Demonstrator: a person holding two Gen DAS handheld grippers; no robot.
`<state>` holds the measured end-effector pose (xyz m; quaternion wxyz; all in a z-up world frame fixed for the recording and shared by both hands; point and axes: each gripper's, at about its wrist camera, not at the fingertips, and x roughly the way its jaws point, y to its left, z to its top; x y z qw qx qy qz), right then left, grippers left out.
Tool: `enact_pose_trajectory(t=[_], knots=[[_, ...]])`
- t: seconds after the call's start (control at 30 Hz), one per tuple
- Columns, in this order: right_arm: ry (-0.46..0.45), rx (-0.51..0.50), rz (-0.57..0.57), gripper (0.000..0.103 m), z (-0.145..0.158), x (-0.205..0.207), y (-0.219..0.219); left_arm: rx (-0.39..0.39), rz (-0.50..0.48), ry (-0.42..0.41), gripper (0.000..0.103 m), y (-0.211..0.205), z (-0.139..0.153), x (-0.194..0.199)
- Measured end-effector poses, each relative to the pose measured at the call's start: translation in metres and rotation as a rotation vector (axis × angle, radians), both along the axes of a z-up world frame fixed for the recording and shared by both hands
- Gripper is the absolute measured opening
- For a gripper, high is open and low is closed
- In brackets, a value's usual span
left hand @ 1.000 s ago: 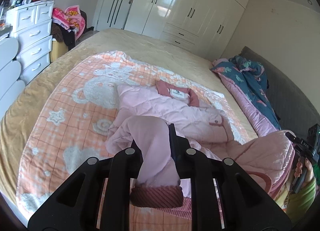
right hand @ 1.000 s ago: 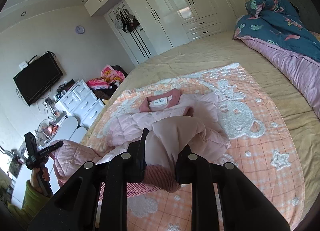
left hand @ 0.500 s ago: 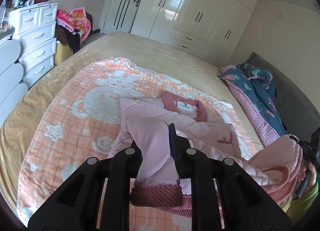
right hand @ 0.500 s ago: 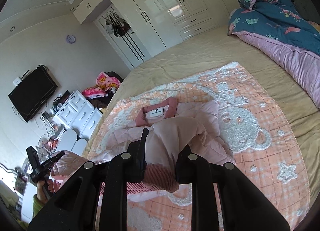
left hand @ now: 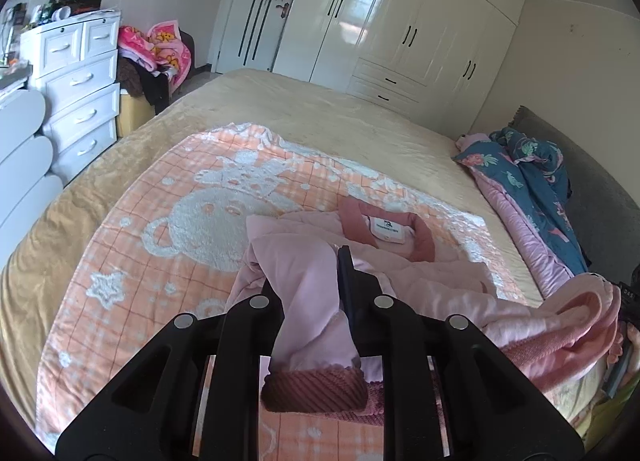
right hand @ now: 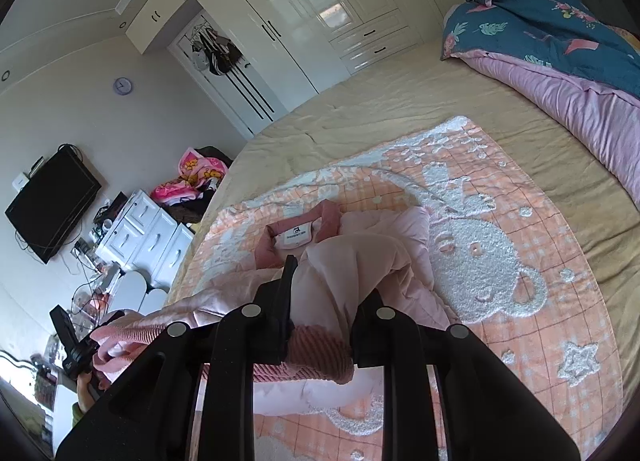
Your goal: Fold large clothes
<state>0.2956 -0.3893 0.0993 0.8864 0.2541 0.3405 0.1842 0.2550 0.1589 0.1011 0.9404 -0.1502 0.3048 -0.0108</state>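
Pinching pink jacket (left hand: 420, 285) sleeves between fingers (left hand: 346, 281) of both grippers, above blanket (left hand: 160, 261).

The left gripper (left hand: 310, 293) is raised, its black fingers pinched tight on a pink sleeve (left hand: 308, 301). The right gripper (right hand: 326, 301) is held up too, jaws clamped on the other sleeve (right hand: 340, 281), ribbed cuff bunched between them.

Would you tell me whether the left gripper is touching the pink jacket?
Touching: in the left wrist view the left gripper is shut on the pink jacket, gripping its sleeve.
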Motion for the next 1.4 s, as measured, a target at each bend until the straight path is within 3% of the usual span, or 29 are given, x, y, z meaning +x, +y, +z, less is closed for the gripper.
enact_pose_trajectory(t=[0.93,1.2,1.3,1.33,1.37,1.4], knots=[[0.081,0.034,0.006,0.027,-0.030,0.078,0.002,0.068,0.043,0.055,0.010,-0.004,-0.030,0.067],[0.110,0.049,0.034,0.036,-0.035,0.094,0.005,0.074,0.044,0.068,0.010,-0.004,-0.037,0.079],[0.115,0.108,0.077,0.064,-0.038,0.099,0.005,0.074,0.040,0.074,0.010,-0.006,-0.039,0.083],[0.113,0.117,0.076,0.086,-0.039,0.099,0.006,0.074,0.037,0.072,0.010,-0.007,-0.039,0.083],[0.106,0.110,0.071,0.093,-0.039,0.099,0.006,0.076,0.033,0.070,0.011,-0.008,-0.039,0.084],[0.098,0.091,0.070,0.093,-0.039,0.099,0.009,0.081,0.029,0.068,0.011,-0.010,-0.039,0.084]])
